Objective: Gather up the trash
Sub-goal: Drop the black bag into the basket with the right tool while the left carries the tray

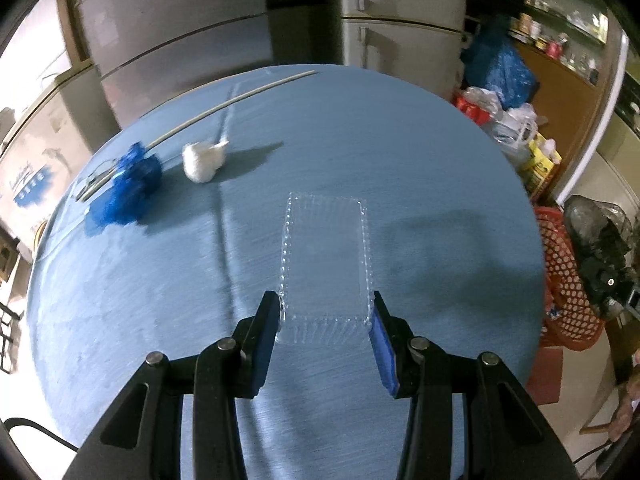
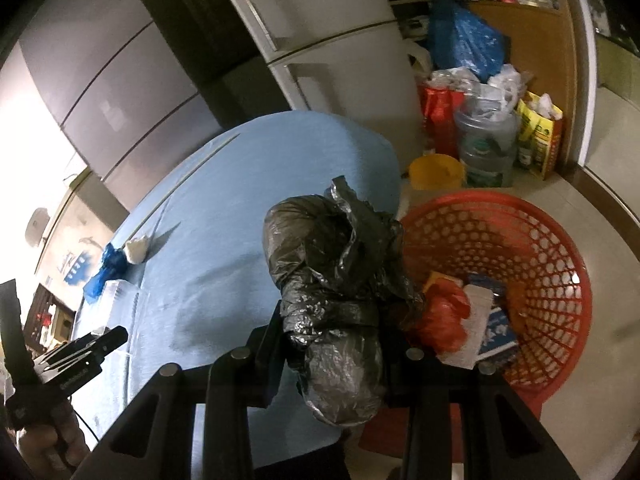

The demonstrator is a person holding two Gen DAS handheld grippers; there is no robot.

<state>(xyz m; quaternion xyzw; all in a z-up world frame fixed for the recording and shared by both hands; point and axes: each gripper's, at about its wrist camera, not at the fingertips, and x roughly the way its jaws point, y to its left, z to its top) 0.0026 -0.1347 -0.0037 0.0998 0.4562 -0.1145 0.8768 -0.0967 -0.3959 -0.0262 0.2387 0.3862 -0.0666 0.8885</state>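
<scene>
The left gripper [image 1: 326, 320] stands wide, its fingers either side of the near end of a clear plastic tray [image 1: 326, 256] at the middle of the blue table [image 1: 420, 152]. The right gripper [image 2: 332, 320] clamps a crumpled black bag [image 2: 332, 264] over the table's right edge, beside the red basket [image 2: 560, 248]. Farther off, near the left edge, lie a blue wrapper [image 1: 126, 190] and a white wad [image 1: 202, 160].

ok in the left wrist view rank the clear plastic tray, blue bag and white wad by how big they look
1. clear plastic tray, though it lies nearest the camera
2. crumpled blue bag
3. white wad, smallest
</scene>
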